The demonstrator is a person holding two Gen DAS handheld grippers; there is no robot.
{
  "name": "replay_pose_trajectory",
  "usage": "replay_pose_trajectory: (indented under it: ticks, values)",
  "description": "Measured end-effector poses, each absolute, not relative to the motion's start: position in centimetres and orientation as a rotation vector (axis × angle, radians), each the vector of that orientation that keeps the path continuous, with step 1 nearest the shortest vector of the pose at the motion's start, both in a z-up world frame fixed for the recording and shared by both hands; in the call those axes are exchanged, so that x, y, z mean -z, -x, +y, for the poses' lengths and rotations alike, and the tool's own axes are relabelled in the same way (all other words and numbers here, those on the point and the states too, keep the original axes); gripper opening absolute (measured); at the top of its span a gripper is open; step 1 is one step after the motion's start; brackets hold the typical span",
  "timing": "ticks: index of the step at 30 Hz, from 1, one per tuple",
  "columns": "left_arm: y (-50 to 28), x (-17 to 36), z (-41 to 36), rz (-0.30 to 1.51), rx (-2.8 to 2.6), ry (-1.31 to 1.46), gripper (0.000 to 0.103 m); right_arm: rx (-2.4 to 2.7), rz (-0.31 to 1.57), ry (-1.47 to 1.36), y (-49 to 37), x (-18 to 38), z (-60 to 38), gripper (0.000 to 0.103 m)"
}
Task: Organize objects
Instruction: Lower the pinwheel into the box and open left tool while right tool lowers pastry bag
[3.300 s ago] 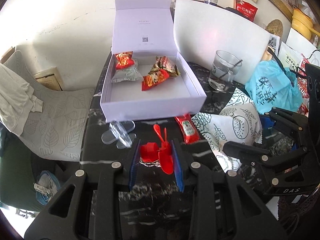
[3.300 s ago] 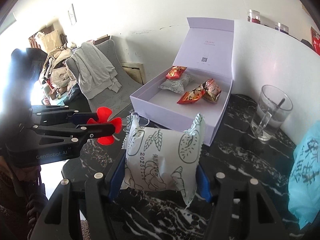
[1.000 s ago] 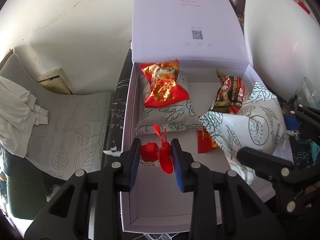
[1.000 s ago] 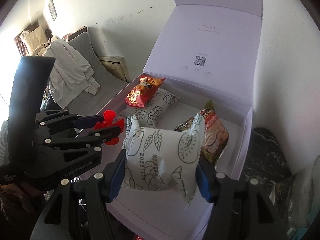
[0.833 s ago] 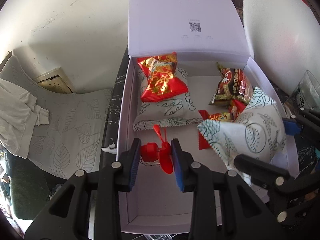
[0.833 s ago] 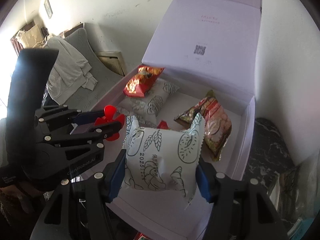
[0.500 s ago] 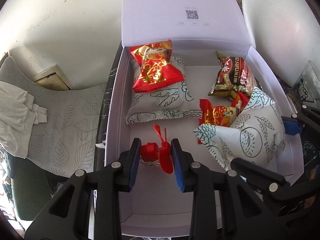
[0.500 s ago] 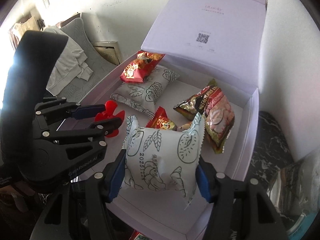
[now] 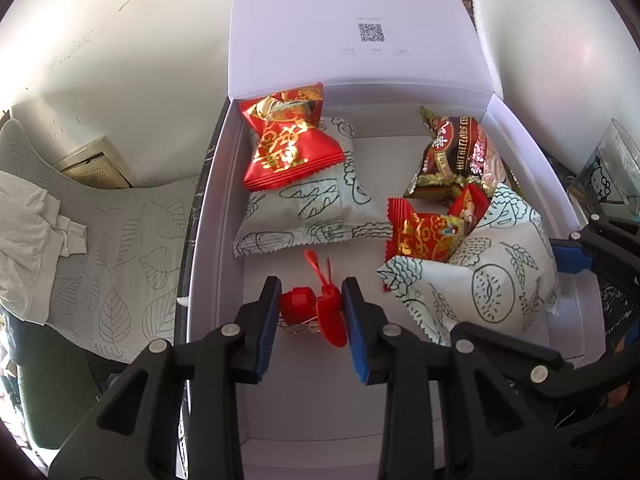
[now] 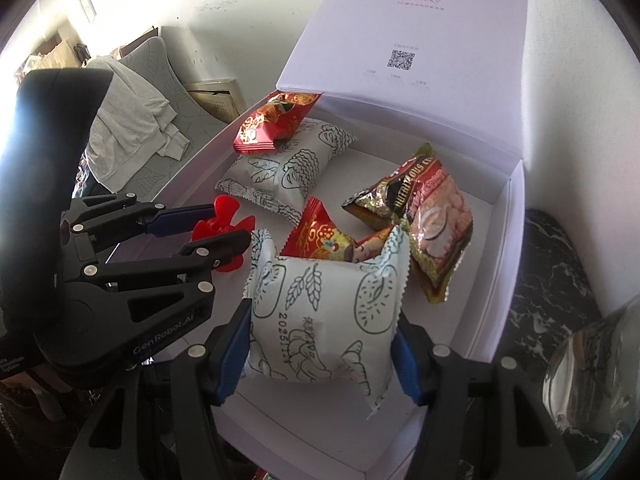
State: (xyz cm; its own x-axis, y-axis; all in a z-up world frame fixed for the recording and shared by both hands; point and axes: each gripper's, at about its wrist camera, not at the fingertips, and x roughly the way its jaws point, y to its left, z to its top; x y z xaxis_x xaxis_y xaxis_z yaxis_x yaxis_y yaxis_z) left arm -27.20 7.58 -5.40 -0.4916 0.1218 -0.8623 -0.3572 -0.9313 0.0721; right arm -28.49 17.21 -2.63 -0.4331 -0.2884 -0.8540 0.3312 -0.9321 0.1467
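An open lilac box [image 9: 208, 216] [image 10: 496, 264] holds several snack packets. My left gripper [image 9: 310, 306] is shut on a small red fan toy [image 9: 316, 304], held over the box floor near its left side; it also shows in the right wrist view [image 10: 222, 236]. My right gripper [image 10: 322, 344] is shut on a white patterned snack packet [image 10: 324, 312], held low over the box's front right part; the packet also shows in the left wrist view [image 9: 480, 280]. A small red candy packet [image 10: 320, 236] lies just behind it.
In the box lie a white patterned packet [image 9: 308, 204] with a red packet [image 9: 288, 140] on top, and a brown and red packet [image 10: 424, 216]. The box lid [image 9: 356, 20] stands upright behind. A glass [image 9: 612, 176] stands to the right. A grey chair [image 9: 100, 248] is at the left.
Both grippers have moved forward from above the dark table to over the box, then sunk lower into it. Each keeps its hold.
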Motion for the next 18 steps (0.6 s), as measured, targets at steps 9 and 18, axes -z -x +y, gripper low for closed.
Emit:
replay_pose_trajectory:
  ticks: [9,18]
  values:
    - [27.5,5.0,7.3,0.271,-2.495,1.335,0.029,2.491,0.031,-1.256,28.0,1.2,17.3,0.064]
    - [27.4,4.9,7.5,0.286,-2.514,1.318,0.030,2.475,0.012,-1.301,29.4,1.7,17.4,0.064]
